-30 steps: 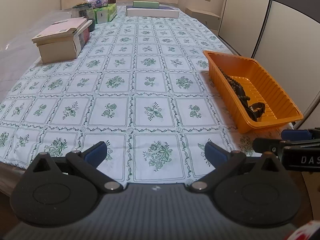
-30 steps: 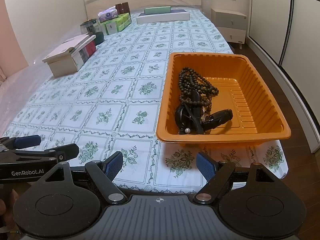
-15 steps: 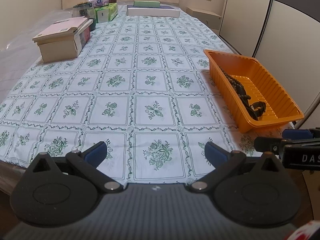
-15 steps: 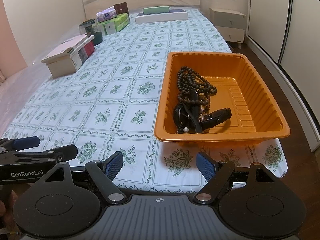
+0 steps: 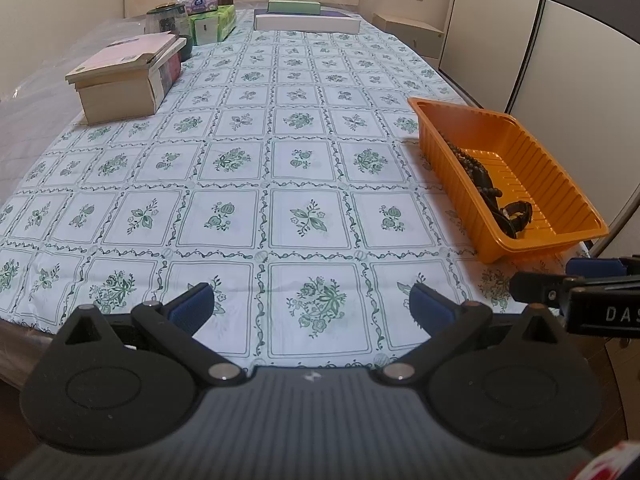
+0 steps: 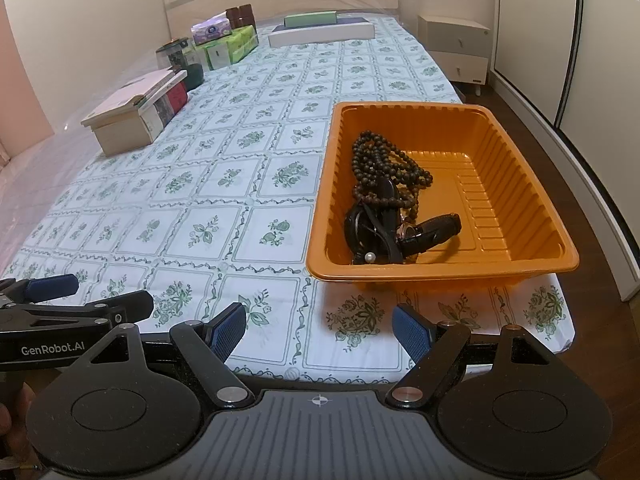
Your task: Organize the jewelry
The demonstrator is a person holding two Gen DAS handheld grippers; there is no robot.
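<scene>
Both grippers are hovering off the near edge of the bed, side by side, and both are standing with their fingers spread wide and nothing between them. The right gripper (image 6: 318, 330) is facing the orange tray (image 6: 532, 184) almost head-on: the tray is sitting just ahead of its fingertips and a little toward its right-hand finger, with its long axis running away from the tool toward the far end of the bed. From the left gripper (image 5: 310, 306) the same tray (image 5: 560, 176) is lying well off to the right and ahead, beyond where the right gripper is poking into that view, so the right hand is clearly the nearer one. All the jewelry I can make out is lying inside the tray, bunched against the tray's left wall: a dark bead necklace (image 6: 384, 164) is piling up toward the far part, and a black watch (image 6: 404, 228) with its strap is lying at the near part, touching the beads, with a small pearl (image 6: 370, 257) at the near wall. The patterned bedspread (image 6: 224, 184) ahead of the left gripper is showing no jewelry. That is fitting either pieces waiting to be taken out and sorted, or pieces gathered into the tray for good.
</scene>
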